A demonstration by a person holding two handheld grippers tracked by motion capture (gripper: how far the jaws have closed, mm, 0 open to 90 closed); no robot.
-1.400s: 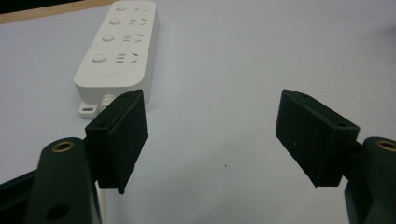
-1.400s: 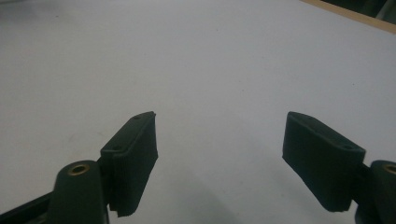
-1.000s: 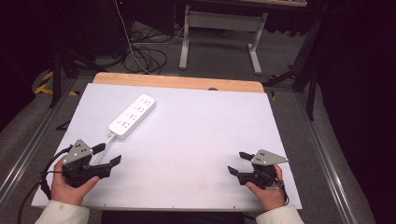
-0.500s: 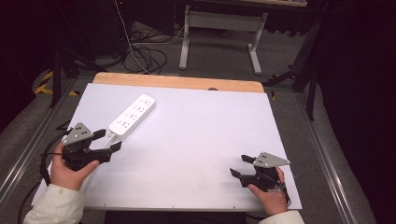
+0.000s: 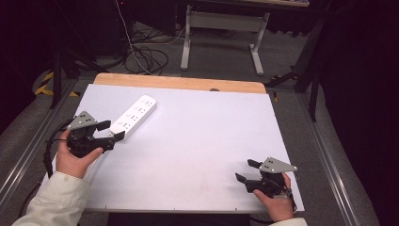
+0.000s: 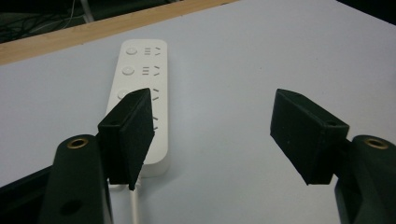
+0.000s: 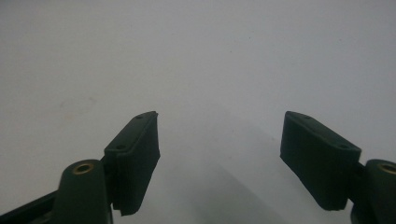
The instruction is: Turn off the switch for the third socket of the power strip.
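A white power strip lies on the white table top at the left, its length running toward the far edge; it has several sockets and round buttons. My left gripper is open just at the strip's near end, where its white cord leaves. In the left gripper view the left jaw covers part of the strip's near end and nothing sits between the jaws. My right gripper is open low over the table near the front right corner, with bare table between its jaws.
A wooden strip borders the table's far edge. Beyond it are a desk frame and loose cables on the floor. A black cable trails from my left gripper off the table's left side.
My left gripper has moved forward and slightly right, from the front left corner up to the power strip's near end. The right gripper drifted a little toward the front edge.
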